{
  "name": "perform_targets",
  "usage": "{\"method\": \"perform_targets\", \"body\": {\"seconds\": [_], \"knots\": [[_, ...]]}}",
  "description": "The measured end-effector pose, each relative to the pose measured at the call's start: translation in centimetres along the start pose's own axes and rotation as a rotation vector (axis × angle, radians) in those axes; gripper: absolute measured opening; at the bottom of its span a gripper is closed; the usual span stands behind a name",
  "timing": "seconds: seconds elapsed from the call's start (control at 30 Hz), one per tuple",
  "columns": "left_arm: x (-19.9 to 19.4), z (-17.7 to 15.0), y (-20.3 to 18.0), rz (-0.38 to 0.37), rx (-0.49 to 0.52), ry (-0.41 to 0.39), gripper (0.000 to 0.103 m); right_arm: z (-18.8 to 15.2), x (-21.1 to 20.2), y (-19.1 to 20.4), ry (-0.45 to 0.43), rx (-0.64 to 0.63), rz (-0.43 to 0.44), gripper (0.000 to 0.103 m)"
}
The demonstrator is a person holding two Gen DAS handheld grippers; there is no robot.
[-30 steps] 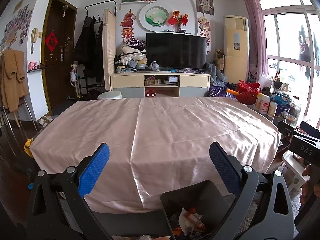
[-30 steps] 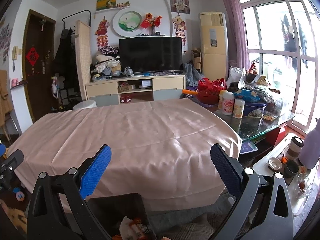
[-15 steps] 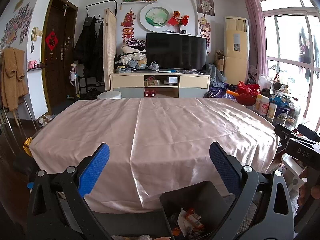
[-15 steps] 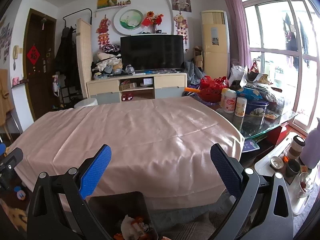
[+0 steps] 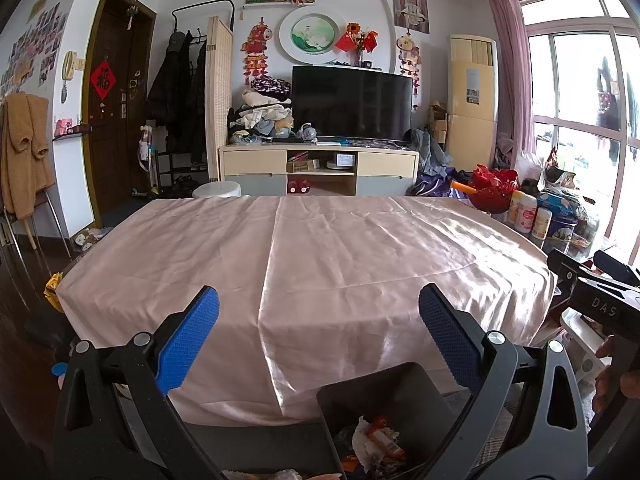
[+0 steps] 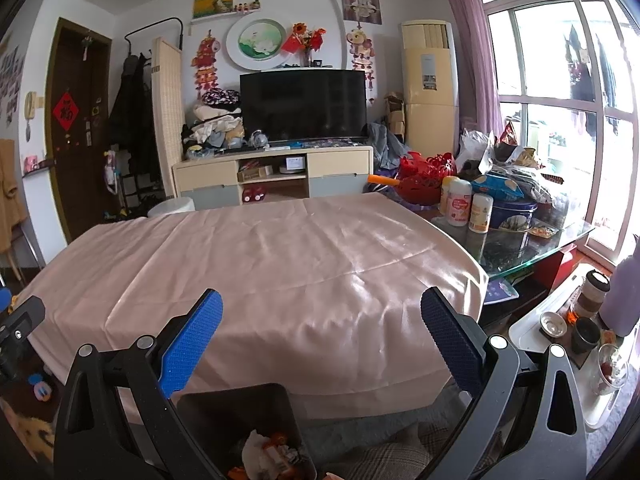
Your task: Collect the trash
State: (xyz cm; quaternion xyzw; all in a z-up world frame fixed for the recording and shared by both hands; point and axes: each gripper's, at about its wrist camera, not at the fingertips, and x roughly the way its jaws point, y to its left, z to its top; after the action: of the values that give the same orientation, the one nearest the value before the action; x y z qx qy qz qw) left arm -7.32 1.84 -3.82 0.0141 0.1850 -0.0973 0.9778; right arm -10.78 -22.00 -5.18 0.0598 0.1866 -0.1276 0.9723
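A dark bin (image 5: pixel 384 396) stands on the floor below the table's near edge, with crumpled white and orange trash (image 5: pixel 376 438) inside. My left gripper (image 5: pixel 318 340) hangs open above and behind it, nothing between its blue pads. In the right wrist view the same bin (image 6: pixel 240 412) sits low left with its trash (image 6: pixel 268 454) showing, and my right gripper (image 6: pixel 320 340) is open and empty over the table's near edge. The table is draped in a smooth pink cloth (image 5: pixel 304 256) with nothing lying on it. The right gripper's body (image 5: pixel 592 292) shows at the left view's right edge.
A glass side table (image 6: pixel 516 248) to the right carries bottles, a blue tin and bags. A white tray with cups (image 6: pixel 568 332) sits low right. A TV cabinet (image 5: pixel 320 168) stands behind the table, and a toy (image 6: pixel 40 390) lies on the floor at left.
Both views rose and pulled back slightly from the table. The grippers stayed open and the bin and trash did not move.
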Motion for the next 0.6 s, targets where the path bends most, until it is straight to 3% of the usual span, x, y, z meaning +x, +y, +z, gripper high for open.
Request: {"method": "perform_targets", "body": {"seconds": [0.6], "knots": [[-0.12, -0.07, -0.67, -0.002, -0.002, 0.001, 0.095, 0.0, 0.03, 0.0, 0.005, 0.002, 0.003, 0.1]]}}
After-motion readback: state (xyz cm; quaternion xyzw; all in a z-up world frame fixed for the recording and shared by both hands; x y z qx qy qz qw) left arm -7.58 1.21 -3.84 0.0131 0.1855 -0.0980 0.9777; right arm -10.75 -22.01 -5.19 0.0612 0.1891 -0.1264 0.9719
